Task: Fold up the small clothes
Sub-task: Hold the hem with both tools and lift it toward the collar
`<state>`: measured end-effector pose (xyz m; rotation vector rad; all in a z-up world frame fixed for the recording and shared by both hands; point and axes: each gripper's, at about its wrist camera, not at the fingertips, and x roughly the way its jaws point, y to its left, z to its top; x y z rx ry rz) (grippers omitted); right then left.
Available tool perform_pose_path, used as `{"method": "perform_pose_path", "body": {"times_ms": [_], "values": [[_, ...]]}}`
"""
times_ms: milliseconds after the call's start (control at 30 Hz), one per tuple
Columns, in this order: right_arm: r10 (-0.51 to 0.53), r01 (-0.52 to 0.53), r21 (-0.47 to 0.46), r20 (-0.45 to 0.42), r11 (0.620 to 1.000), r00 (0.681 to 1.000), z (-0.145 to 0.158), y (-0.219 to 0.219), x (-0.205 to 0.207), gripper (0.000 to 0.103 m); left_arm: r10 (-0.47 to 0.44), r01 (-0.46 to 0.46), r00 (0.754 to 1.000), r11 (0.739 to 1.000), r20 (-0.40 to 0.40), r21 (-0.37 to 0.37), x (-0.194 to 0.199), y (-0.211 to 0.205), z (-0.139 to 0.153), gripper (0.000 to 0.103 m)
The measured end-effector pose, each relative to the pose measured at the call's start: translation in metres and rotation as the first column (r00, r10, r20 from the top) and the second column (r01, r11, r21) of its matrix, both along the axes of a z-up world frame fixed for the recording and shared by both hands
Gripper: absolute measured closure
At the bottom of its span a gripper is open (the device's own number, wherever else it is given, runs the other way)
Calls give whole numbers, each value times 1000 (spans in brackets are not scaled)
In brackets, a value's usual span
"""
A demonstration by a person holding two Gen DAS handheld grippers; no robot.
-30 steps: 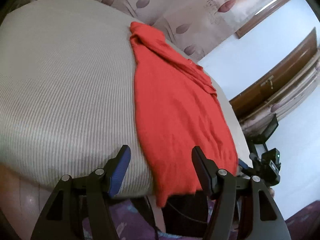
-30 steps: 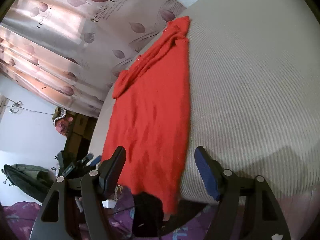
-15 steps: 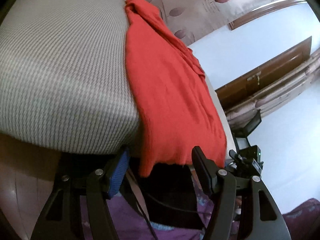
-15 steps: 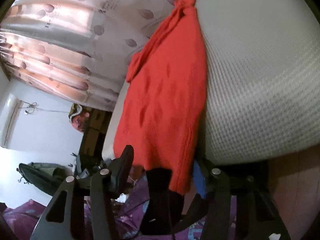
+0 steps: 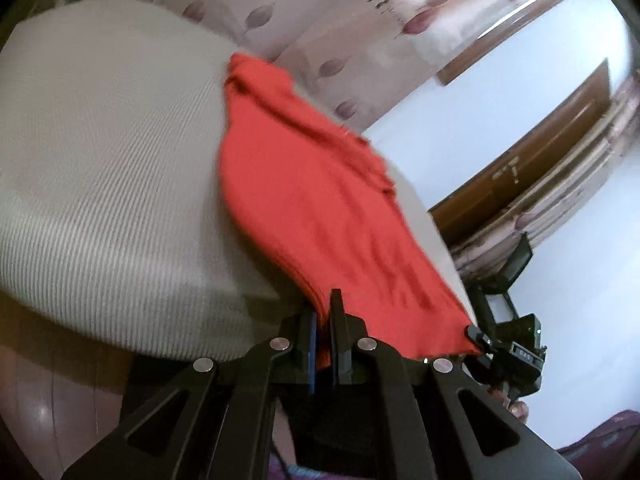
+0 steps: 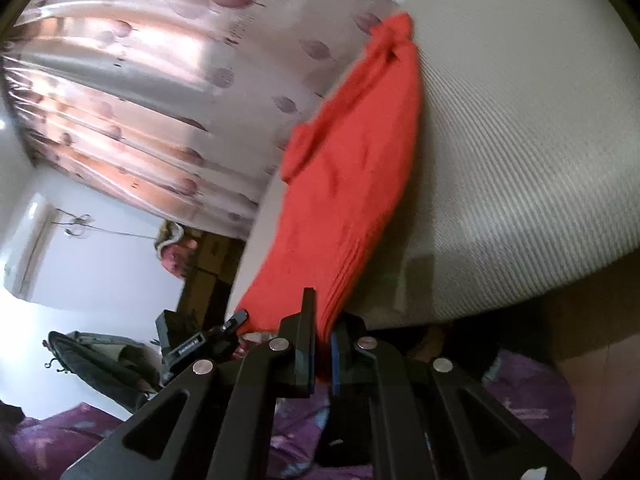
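Grip made, both sides! From the left wrist view, the left hand-held gripper (image 5: 325, 334) has snapped from wide apart a moment ago to clamped on the near hem of the red garment (image 5: 320, 204), cloth pinched between the blue pad and the black finger. The garment still lies lengthwise on the bed (image 5: 104, 168), running from the near edge up toward the far edge by the leaf-print curtain (image 5: 320, 12), its far end bunched. At the right of this view the other hand-held gripper's tip shows at the hem's opposite corner. Over to the right wrist view: the right hand-held gripper (image 6: 322, 338) was open half a second back and is now closed on the same hem, red fabric wedged between its fingers, and the hem, which was hanging over the near edge of the bed, is now drawn up taut toward the jaws. The left unit is visible just beyond, at the far corner of that hem. Motion blur on both views says the hands are on the move. My read: with both bottom corners secured, the fold can begin, most likely carrying the hem up the bed toward the bunched far end.
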<state>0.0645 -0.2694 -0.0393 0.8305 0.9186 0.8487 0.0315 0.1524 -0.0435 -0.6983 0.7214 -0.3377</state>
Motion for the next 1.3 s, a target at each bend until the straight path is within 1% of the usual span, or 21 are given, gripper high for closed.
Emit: {"method": "perform_pose_path", "body": {"times_ms": [67, 133, 167, 267, 400, 467, 500, 567, 600, 667, 700, 733, 833, 900, 933, 1000, 1033, 1067, 1133, 1233, 1300], "values": [[-2, 1, 14, 25, 1000, 1000, 11, 1, 2, 96, -3, 3, 1000, 1000, 24, 14, 6, 0, 7, 98], [12, -11, -13, 53, 1000, 999, 18, 6, 1, 96, -2, 2, 1000, 1000, 16, 26, 6, 3, 4, 98], [16, -15, -26, 49, 1000, 999, 17, 8, 1, 96, -12, 12, 1000, 1000, 3, 8, 6, 7, 0, 98], [15, -16, -74, -9, 997, 1000, -5, 6, -2, 96, -21, 21, 999, 1000, -50, 0, 6, 10, -19, 98], [0, -3, -63, -46, 998, 999, -21, 0, -2, 96, -31, 31, 994, 1000, -101, -1, 8, 9, -35, 97], [6, -9, -52, -51, 999, 999, -22, 1, 2, 95, -30, 30, 992, 1000, -121, -2, 12, 10, -39, 90], [10, -13, -48, -63, 999, 998, -23, 2, 5, 93, -24, 24, 992, 1000, -124, 2, 12, 10, -40, 82], [22, -24, -33, -77, 999, 997, -25, 5, 8, 92, -22, 22, 993, 1000, -115, -7, 12, 11, -40, 74], [22, -25, -39, -79, 999, 997, -25, 6, 10, 90, -27, 26, 993, 1000, -113, -14, 12, 10, -39, 70], [17, -21, -56, -74, 998, 997, -25, 8, 12, 82, -38, 37, 994, 999, -105, -11, 14, 9, -36, 45], [16, -21, -59, -74, 998, 997, -25, 9, 14, 77, -46, 46, 993, 999, -104, -7, 16, 7, -35, 43], [20, -24, -54, -77, 998, 997, -26, 11, 16, 76, -50, 51, 993, 999, -107, 2, 17, 6, -34, 41], [28, -33, -64, -77, 997, 997, -27, 17, 23, 76, -65, 69, 992, 997, -111, 27, 20, 1, -31, 33], [29, -35, -67, -84, 997, 996, -29, 21, 26, 76, -66, 73, 992, 996, -108, 58, 20, -4, -29, 33], [29, -35, -71, -87, 997, 996, -30, 22, 27, 82, -66, 77, 991, 993, -113, 94, 19, -8, -28, 34], [24, -31, -81, -90, 996, 996, -32, 23, 28, 95, -23, 52, 989, 979, -147, 196, 19, -14, -24, 57], [19, -26, -78, -89, 997, 996, -32, 23, 26, 96, -4, 41, 987, 973, -158, 225, 17, -14, -24, 102], [15, -21, -79, -84, 997, 996, -31, 23, 25, 96, 14, 28, 986, 967, -165, 252, 16, -13, -24, 99], [6, -11, -75, -63, 997, 998, -27, 22, 22, 96, 73, -28, 987, 953, -140, 302, 13, -11, -17, 99], [2, -5, -64, -47, 998, 999, -20, 21, 19, 96, 81, -42, 992, 936, -98, 349, 12, -17, -6, 99], [1, -3, -59, -30, 998, 1000, -15, 19, 17, 96, 79, -51, 996, 908, -51, 416, 9, -27, 4, 99]]}}
